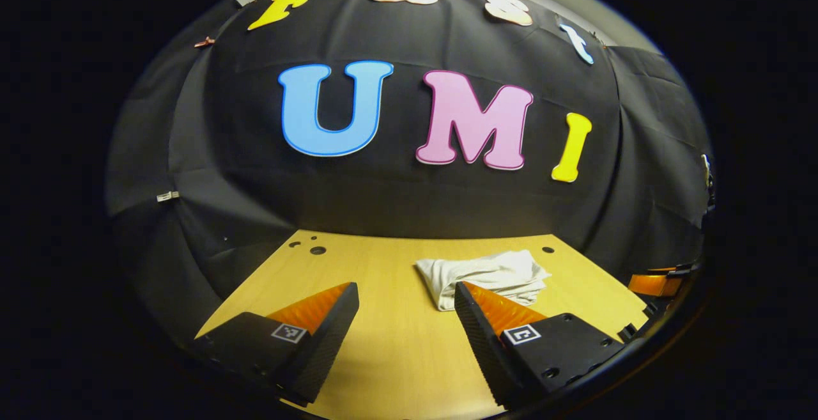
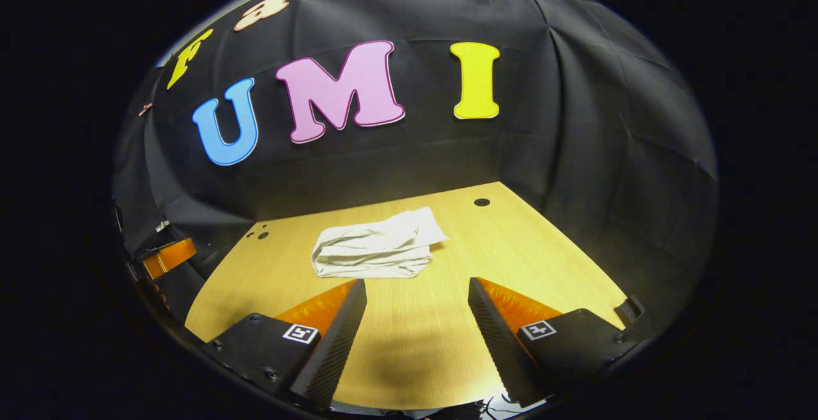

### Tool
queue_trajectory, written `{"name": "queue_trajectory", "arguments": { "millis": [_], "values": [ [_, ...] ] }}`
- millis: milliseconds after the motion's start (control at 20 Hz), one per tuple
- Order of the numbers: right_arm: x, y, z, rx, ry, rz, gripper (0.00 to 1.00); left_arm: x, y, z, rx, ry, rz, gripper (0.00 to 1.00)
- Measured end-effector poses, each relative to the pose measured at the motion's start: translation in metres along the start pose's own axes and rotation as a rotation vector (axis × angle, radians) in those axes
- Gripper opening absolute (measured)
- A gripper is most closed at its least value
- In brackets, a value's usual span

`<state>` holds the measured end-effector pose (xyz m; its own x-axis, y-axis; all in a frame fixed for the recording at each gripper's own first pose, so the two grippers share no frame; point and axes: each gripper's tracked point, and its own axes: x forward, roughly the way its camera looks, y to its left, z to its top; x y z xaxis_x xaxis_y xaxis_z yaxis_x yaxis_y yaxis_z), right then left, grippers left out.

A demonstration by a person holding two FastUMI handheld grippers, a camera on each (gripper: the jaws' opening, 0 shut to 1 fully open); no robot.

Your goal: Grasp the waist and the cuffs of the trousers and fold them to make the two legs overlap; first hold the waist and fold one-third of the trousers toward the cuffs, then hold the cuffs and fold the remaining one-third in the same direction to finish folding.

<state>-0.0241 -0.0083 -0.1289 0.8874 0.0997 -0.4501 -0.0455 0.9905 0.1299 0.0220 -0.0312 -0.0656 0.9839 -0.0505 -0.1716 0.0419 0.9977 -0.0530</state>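
Note:
White trousers [image 1: 489, 274] lie folded into a compact bundle on the wooden table [image 1: 383, 266], toward its far side. In the left gripper view my left gripper [image 1: 406, 295] hovers open over the table, the bundle just beyond its right finger. From the right gripper view the same trousers [image 2: 377, 245] sit ahead and slightly left of my right gripper [image 2: 416, 292], which is open and holds nothing. Both grippers stand short of the cloth, not touching it. Part of the other gripper [image 1: 658, 282] shows at the right edge of the left gripper view.
The table [image 2: 511, 247] has small round holes near its far corners [image 1: 317, 250] [image 2: 482, 202]. Black cloth walls close the booth behind and at both sides. Bare wood lies between the grippers and the bundle.

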Motion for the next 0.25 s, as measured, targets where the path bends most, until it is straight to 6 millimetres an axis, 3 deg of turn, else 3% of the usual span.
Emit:
{"name": "queue_trajectory", "arguments": {
  "millis": [250],
  "values": [
    [0.000,0.010,-0.012,0.003,0.027,-0.003,0.98,-0.013,0.003,-0.040,-0.068,0.095,0.002,0.96]
  ]
}}
